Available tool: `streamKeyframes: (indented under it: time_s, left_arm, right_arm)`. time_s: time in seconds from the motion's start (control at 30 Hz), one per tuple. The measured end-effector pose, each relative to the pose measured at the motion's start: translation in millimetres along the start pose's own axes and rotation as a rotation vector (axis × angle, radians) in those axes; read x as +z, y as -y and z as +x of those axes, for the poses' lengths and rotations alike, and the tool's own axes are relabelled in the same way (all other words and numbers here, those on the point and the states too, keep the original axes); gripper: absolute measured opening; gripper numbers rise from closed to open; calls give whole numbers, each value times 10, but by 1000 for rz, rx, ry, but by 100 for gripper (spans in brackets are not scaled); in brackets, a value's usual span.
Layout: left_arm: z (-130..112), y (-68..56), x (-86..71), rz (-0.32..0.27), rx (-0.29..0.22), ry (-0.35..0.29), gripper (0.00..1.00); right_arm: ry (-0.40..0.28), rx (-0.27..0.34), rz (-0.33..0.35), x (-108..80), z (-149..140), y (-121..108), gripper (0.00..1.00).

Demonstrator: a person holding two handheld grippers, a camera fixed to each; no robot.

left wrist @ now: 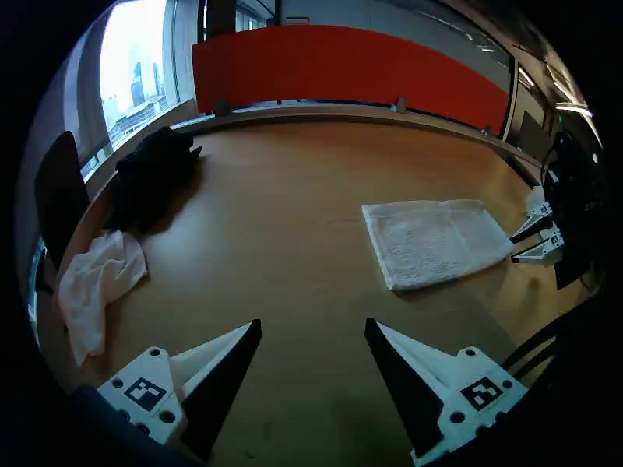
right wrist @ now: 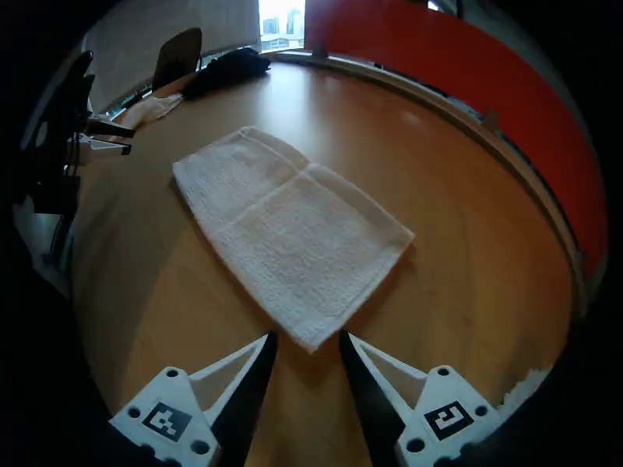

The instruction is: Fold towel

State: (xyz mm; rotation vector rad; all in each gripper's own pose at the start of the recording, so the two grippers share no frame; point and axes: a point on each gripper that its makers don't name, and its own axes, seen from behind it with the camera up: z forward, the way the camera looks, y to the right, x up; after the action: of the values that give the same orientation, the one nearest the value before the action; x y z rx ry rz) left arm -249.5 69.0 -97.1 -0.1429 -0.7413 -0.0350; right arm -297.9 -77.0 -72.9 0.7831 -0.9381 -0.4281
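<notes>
Towel lies folded on the desk, its near corner just before your right hand-held gripper (jaws partly apart, empty). Your left hand-held gripper gapes wide, empty. Pinch one layer only and the fold could slide askew.

My left hand-held gripper hovers over a wooden table, fingers spread wide, nothing between them. Ahead to the right a folded white towel lies flat, with my right hand-held gripper at its far edge. At the left sit a crumpled white cloth and a dark bundle.
</notes>
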Motion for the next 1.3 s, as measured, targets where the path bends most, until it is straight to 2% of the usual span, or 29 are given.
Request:
streamKeyframes:
  time_s: [0.27,0.37,0.47,0.6,0.9,1.3]
  left_arm:
    - [11,58,-36,11,-17,-34,99]
    - [54,63,-53,12,-32,-67,99]
    - [52,61,-54,15,-41,-73,99]
    - [68,82,-58,25,-32,-89,99]
    - [94,118,-87,45,-45,-119,99]
    - [104,108,-98,41,-43,-125,99]
  right_arm:
    - [18,-16,3,7,-49,5,31]
    - [19,-17,1,8,-56,-5,27]
    - [15,-17,-2,7,-50,-14,21]
    - [6,-20,-9,12,-30,-28,10]
    - [-20,-15,-19,-7,26,-21,4]
    - [-76,10,-56,-195,201,-96,3]
